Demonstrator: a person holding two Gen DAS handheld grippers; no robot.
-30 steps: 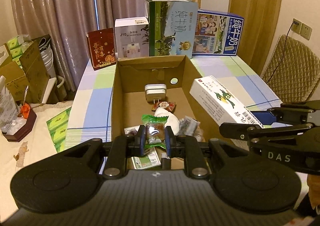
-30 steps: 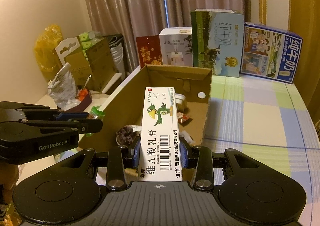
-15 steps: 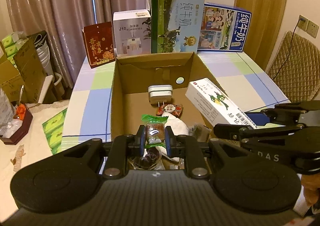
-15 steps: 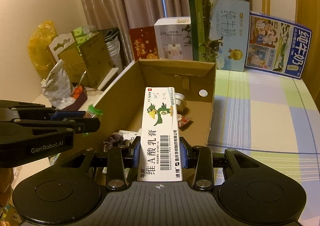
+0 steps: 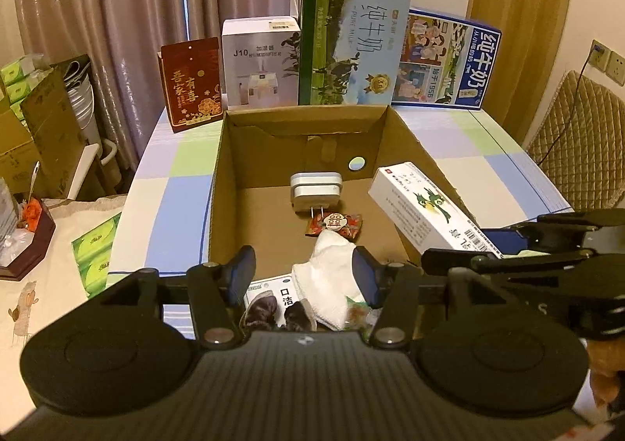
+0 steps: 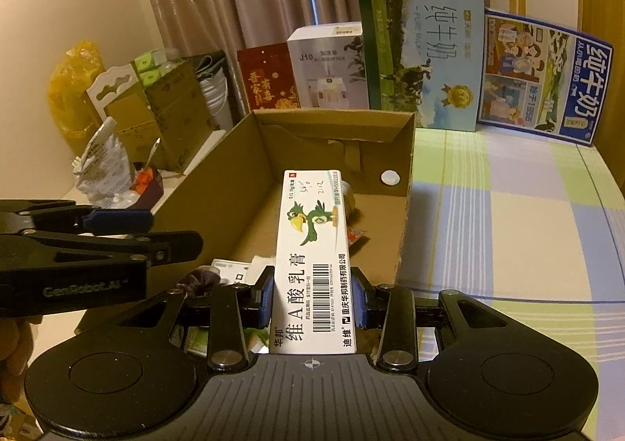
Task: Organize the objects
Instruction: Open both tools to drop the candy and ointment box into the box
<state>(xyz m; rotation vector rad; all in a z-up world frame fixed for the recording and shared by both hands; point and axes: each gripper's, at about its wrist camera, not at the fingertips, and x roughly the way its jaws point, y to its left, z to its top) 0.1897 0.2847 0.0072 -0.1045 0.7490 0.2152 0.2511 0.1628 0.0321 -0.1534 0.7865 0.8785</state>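
Left wrist view: the left tongs [image 5: 304,279], which a moment ago pinched a green-wrapped snack, now stand released and empty above the near end of the carton [image 5: 218,183]; the snack [image 5: 357,308] lies dropped among the clutter below, so that item counts as stowed. Contents visible in the carton: one white plug [image 5: 315,191], one red candy [image 5: 334,224], one white cloth [image 5: 330,281], one printed card [image 5: 269,290], dark bits near the card, too blurred to count. Behind the carton on the worktop [image 5: 488,163]: one red box [image 5: 190,83], one humidifier box [image 5: 259,62], two milk cases [image 5: 353,40]. Right wrist view: the right tongs [image 6: 312,296] are clenched on one ointment box [image 6: 312,257], held lengthwise over the carton's near end, unchanged from a second ago and not yet released. By my judgement this box is the next item to go in. Tally of tongs: two, one free, one loaded. The same four boxes line the back here.
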